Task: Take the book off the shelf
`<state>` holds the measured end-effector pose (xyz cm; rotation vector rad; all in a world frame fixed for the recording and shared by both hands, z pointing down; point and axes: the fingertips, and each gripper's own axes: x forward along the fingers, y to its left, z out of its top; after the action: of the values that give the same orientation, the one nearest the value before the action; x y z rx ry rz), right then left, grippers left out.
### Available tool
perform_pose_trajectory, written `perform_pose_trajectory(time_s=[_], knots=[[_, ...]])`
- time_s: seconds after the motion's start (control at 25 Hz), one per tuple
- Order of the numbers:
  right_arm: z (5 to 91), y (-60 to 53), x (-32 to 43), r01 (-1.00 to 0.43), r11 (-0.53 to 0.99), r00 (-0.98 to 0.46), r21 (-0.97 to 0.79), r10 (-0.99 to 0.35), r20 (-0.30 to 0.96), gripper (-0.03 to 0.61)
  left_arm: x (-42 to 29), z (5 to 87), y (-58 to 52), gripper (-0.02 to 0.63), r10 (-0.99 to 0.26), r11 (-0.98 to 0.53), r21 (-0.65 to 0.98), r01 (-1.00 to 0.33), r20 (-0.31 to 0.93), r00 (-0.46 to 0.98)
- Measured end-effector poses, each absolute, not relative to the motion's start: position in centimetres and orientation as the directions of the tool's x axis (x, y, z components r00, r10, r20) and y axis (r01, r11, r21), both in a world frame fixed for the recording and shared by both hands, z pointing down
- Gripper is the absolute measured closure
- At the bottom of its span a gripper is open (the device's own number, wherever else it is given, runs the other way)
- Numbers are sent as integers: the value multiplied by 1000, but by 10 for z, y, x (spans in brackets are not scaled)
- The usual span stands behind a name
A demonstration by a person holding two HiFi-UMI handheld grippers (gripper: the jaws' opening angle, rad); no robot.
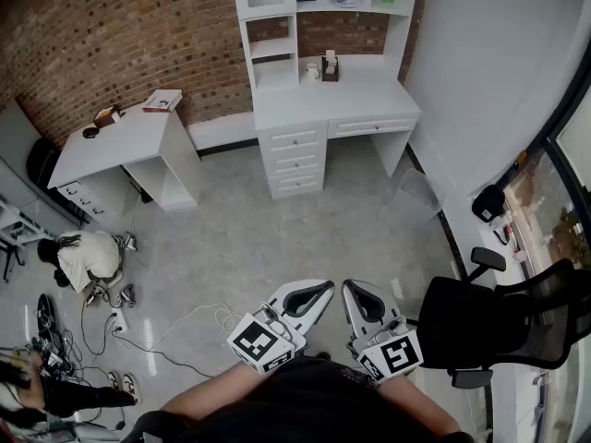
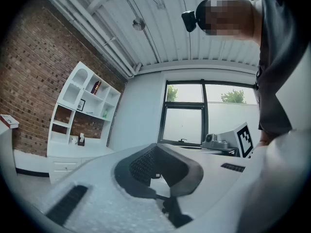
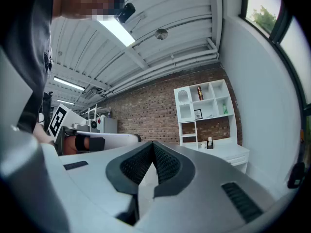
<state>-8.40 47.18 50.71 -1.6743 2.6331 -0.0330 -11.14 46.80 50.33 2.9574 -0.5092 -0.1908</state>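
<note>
A dark brown book [image 2: 96, 87] stands upright in an upper compartment of the white shelf unit [image 2: 73, 111], far off in the left gripper view. The right gripper view shows the same book [image 3: 199, 92] high in the shelf unit [image 3: 206, 108]. In the head view the shelf unit [image 1: 277, 35] rises over a white desk [image 1: 332, 100] across the room, and its top row is cut off, so the book is hidden there. My left gripper [image 1: 323, 289] and right gripper [image 1: 352, 287] are held close to my body, side by side, both shut and empty.
A white side table [image 1: 120, 141] at the left carries a red and white book [image 1: 162, 101]. A black office chair [image 1: 499, 321] stands close on my right. Cables and a white bundle [image 1: 88, 258] lie on the floor at the left. Grey floor stretches between me and the desk.
</note>
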Motion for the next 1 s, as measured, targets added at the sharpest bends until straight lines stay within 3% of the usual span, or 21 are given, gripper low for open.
perform_pose_trajectory(time_s=[0.68, 1.0], knots=[[474, 286, -156, -910, 414, -412, -29, -910, -48, 563, -182, 474, 280, 606, -291, -953, 133, -273, -143, 946], [486, 222, -169, -899, 436, -435, -45, -900, -31, 563, -199, 487, 223, 606, -328, -939, 154, -307, -140, 934]])
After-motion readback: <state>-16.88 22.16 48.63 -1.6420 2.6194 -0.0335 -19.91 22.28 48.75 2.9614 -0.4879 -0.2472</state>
